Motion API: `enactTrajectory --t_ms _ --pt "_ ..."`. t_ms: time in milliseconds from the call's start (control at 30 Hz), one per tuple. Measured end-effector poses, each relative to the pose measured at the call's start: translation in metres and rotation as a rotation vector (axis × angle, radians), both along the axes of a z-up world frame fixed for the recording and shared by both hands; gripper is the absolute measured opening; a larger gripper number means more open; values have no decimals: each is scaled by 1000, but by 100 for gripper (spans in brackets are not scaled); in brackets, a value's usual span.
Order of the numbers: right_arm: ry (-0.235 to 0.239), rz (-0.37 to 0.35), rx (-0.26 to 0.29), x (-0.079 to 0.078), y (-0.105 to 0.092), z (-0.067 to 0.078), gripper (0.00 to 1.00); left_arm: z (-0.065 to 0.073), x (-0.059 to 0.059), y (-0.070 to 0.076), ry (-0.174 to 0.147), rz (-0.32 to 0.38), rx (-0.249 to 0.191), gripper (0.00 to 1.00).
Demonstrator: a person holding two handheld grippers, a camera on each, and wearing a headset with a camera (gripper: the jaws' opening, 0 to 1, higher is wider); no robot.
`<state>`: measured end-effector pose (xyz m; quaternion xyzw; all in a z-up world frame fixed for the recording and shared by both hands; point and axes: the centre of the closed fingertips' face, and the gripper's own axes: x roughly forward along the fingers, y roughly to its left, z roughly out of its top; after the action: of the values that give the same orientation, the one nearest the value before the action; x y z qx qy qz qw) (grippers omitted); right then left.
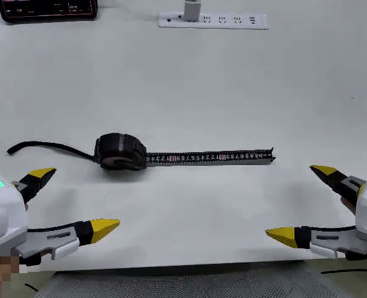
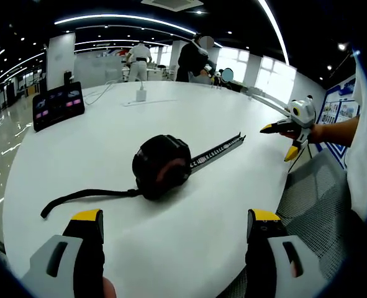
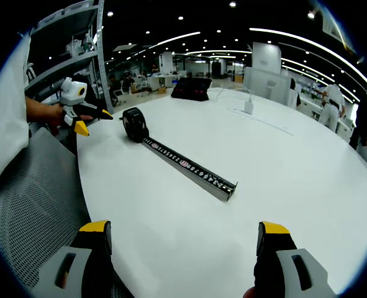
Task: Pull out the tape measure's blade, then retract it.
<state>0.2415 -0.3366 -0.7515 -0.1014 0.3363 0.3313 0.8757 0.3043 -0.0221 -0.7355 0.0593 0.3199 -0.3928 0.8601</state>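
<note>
The tape measure [image 1: 124, 154] lies in the middle of the white surface [image 1: 202, 81] in the head view. Its round black case [image 1: 116, 148] sits a little toward 9 o'clock. The blade [image 1: 211, 156] sticks out of it, flat on the surface, and runs straight toward 3 o'clock. A thin black strap [image 1: 46, 148] trails off the case toward 9 o'clock.

The left gripper [image 1: 84, 197] waits at 8 o'clock and the right gripper [image 1: 290, 200] at 4 o'clock. Both are near the front edge and touch nothing. The fingers [image 1: 102, 228] of each one are spread wide and hold nothing. In the left gripper view the case sits straight ahead. In the right gripper view the blade's hook end [image 3: 228, 189] is ahead, nearer than the case.

The blade is out, so I think the pulling part is done and the going-back part comes next. For that, the left fingers would need to close on the case so it does not slide. The right fingers could take the hook end and let the blade go in slowly. I cannot tell if a lock holds the blade; if one does, it must be let go first
</note>
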Motion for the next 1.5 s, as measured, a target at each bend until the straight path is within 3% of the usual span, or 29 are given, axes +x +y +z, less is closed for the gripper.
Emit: enactTrajectory --t_ms 333,933,1500 --pt "2 -5 -8 -2 -3 -2 96 -6 9 -20 13 22 11 94" --pt "-1 -10 -15 0 -8 -4 93 -7 33 -50 29 76 -28 93" --pt "-6 -18 -17 1 -8 0 93 -5 41 -61 25 84 -45 92"
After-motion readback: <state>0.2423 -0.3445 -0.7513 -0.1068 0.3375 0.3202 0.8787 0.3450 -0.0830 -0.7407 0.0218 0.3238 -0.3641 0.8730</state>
